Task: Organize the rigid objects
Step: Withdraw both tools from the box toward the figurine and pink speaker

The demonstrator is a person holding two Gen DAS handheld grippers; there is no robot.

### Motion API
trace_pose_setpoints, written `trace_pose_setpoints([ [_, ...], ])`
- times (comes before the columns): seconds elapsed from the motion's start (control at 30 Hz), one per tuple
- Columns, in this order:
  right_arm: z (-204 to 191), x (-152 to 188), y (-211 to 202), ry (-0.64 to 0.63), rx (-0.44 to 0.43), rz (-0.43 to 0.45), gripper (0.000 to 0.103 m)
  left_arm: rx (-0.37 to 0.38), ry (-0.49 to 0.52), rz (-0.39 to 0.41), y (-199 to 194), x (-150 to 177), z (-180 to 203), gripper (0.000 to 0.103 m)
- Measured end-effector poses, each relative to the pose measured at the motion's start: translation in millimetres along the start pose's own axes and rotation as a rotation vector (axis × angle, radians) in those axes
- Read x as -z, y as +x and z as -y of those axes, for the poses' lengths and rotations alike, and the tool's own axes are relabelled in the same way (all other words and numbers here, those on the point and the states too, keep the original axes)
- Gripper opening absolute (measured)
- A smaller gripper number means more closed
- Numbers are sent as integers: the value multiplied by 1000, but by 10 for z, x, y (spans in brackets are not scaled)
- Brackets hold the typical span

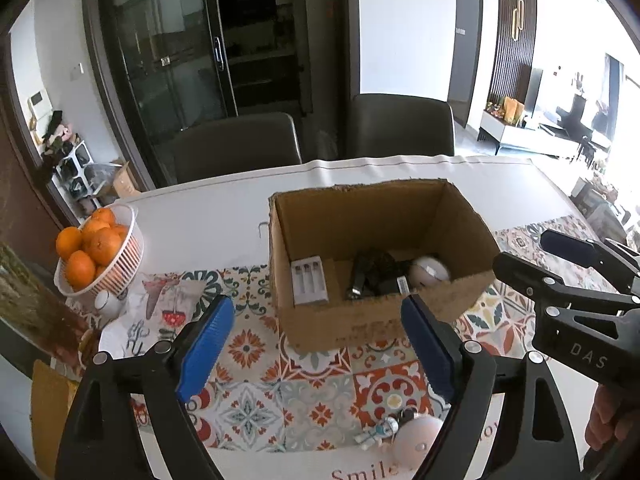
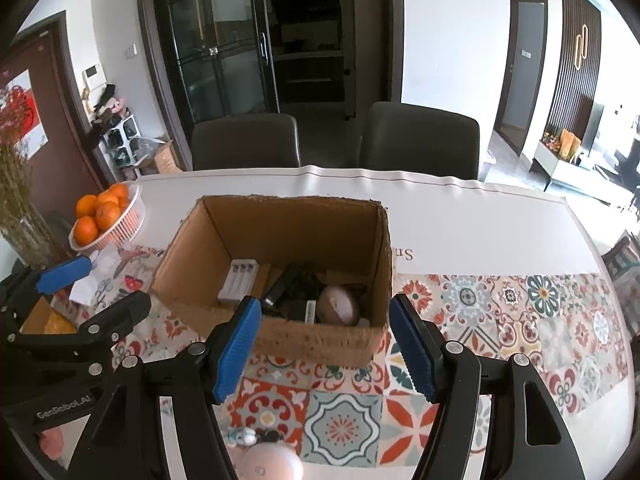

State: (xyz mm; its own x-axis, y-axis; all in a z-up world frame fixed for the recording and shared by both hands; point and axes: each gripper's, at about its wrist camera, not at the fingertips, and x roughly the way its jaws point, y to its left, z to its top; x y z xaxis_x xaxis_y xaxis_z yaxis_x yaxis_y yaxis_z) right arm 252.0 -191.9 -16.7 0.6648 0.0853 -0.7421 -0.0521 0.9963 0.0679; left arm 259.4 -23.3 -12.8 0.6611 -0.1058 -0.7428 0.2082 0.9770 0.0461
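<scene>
Our left gripper [image 1: 318, 348] stands wide with nothing between its blue pads [image 1: 206, 346], and our right gripper [image 2: 324, 344] is parted somewhat less, also holding nothing; both hang above the patterned tablecloth [image 2: 344, 424], short of the cardboard box [image 2: 280, 336]. The box sits open-topped near the middle of the table. Inside we see a white battery charger [image 2: 238, 286] along the left wall, a tangle of dark cables and adapters [image 2: 294, 294] in the middle, and a round pale device [image 2: 340, 304] toward the right. Nearer to us than the box lie a small figurine [image 1: 378, 432] and a white round object [image 1: 418, 438], close to the table's near edge. Bare patterned cloth stretches to the right of the box. To the left, a white basket [image 1: 126, 258] of oranges [image 1: 94, 246] stands near the table's edge, well apart from the box. Two dark chairs [image 2: 246, 142] stand behind the far edge.
</scene>
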Motion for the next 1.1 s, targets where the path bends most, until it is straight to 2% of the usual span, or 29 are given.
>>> trace_pose_setpoints([
  [0.47,-200,505,-223,-32,-29,0,70,-1,0,3,-289,585,-45,86],
  [1.1,-309,1058,-364,-8,-49,-31,70,21,72,-12,-377,1034,52,85],
])
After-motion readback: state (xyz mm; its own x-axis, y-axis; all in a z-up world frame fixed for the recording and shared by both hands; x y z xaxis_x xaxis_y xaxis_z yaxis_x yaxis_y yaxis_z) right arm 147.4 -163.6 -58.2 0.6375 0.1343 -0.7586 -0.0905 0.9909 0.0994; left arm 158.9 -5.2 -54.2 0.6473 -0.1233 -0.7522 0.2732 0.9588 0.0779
